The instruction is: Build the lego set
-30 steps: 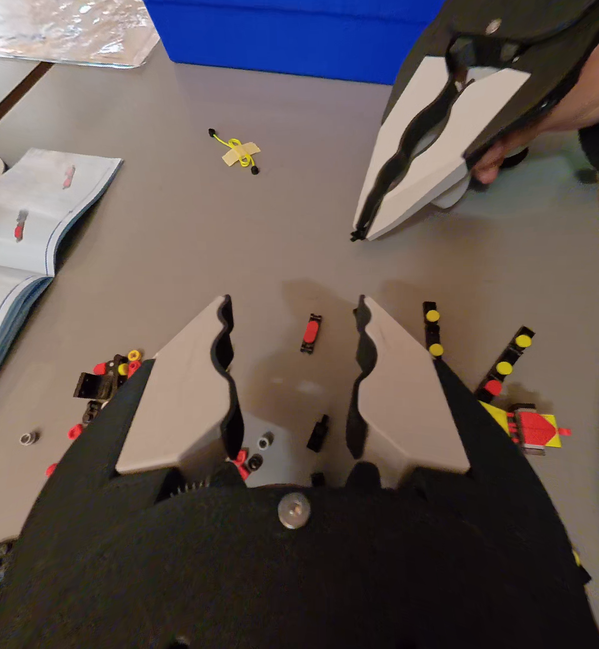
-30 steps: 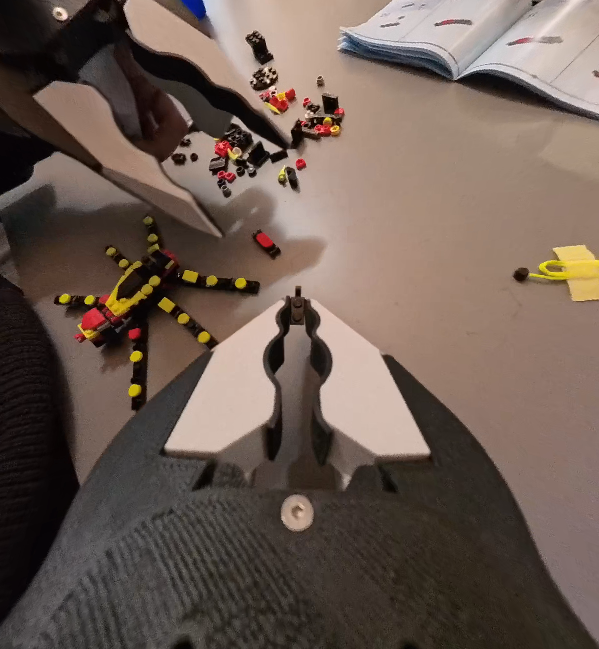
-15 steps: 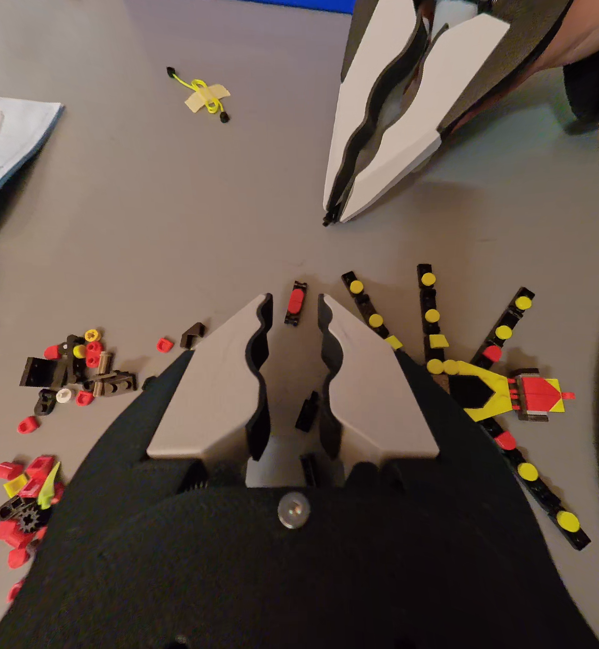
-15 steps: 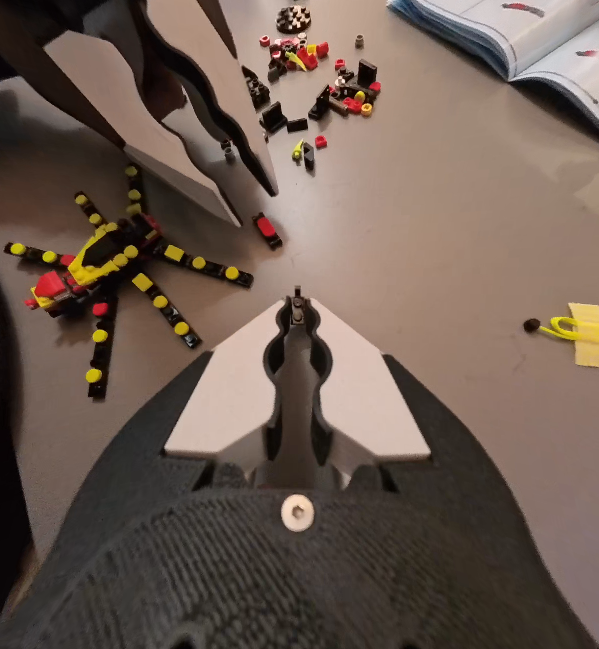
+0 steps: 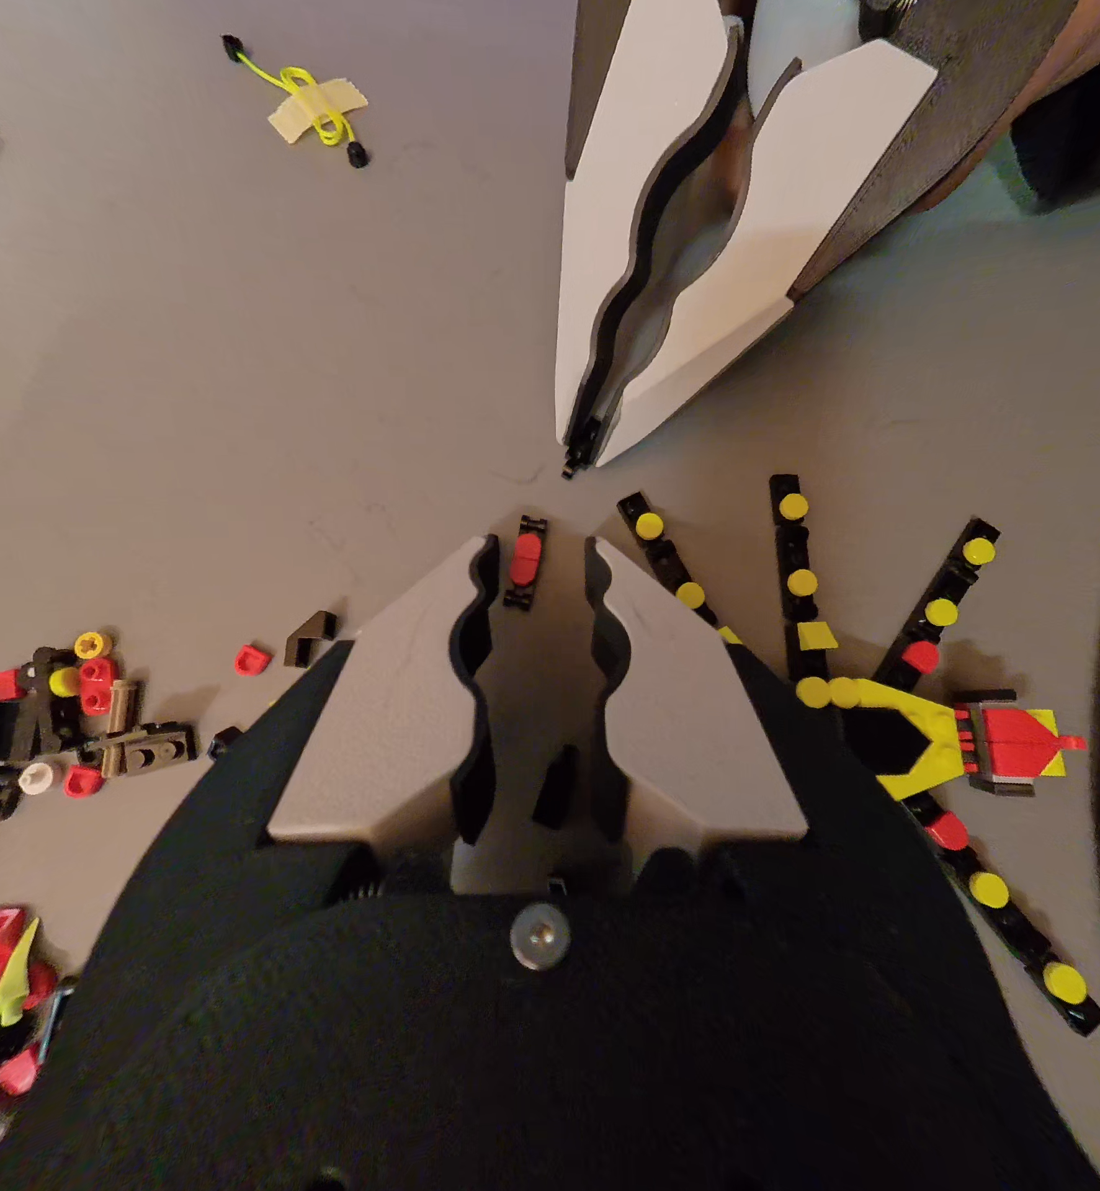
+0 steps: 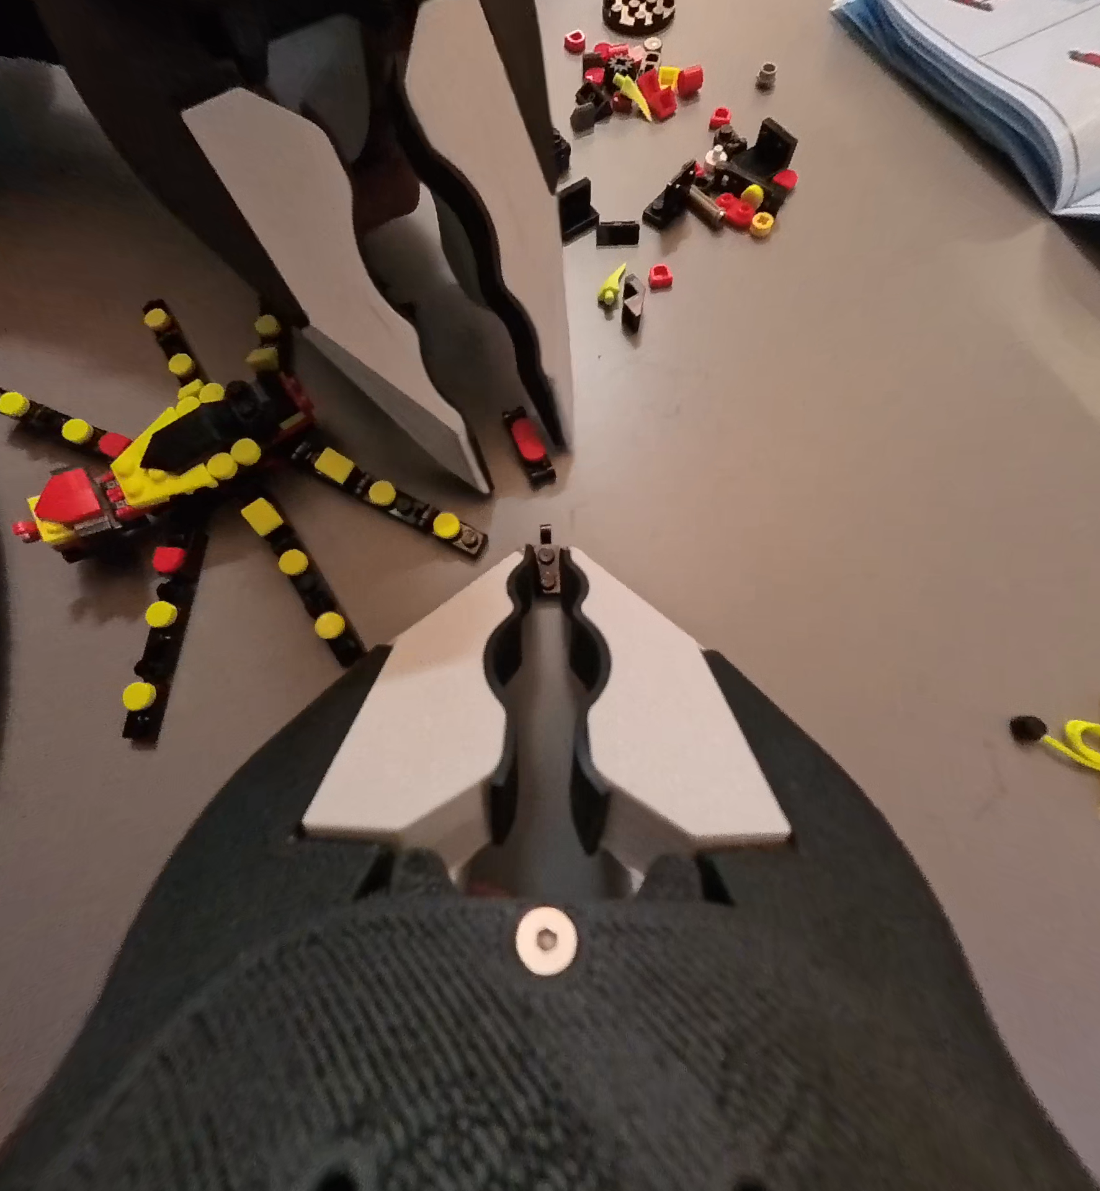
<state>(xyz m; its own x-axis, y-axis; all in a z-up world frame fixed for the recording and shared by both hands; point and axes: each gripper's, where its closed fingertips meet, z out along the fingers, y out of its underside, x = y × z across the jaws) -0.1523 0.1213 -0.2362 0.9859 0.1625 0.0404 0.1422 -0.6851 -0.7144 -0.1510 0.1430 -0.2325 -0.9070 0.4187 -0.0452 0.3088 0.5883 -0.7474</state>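
Note:
My left gripper (image 5: 537,548) is open, low over the grey table (image 5: 276,387). Its fingertips stand on either side of a small black piece with a red top (image 5: 523,561), with gaps on both sides. My right gripper (image 6: 546,554) is shut on a small black plate (image 6: 546,570), just beyond the red-topped piece (image 6: 528,445). The right gripper also shows in the left wrist view (image 5: 580,451). The partly built black spider model (image 5: 908,735) with yellow and red studs lies to the right of my left gripper; it also shows in the right wrist view (image 6: 167,464).
Loose red, black and yellow pieces (image 5: 70,715) lie to the left, also seen in the right wrist view (image 6: 721,187). An open instruction booklet (image 6: 1017,96) lies beyond them. A yellow cord under tape (image 5: 315,109) lies on the table farther out. Less than 4 cm separates the two grippers' tips.
My left gripper has moved forward and lower, its jaws have narrowed, and the red-topped piece now sits between its tips. The right gripper has come closer, still holding the black plate.

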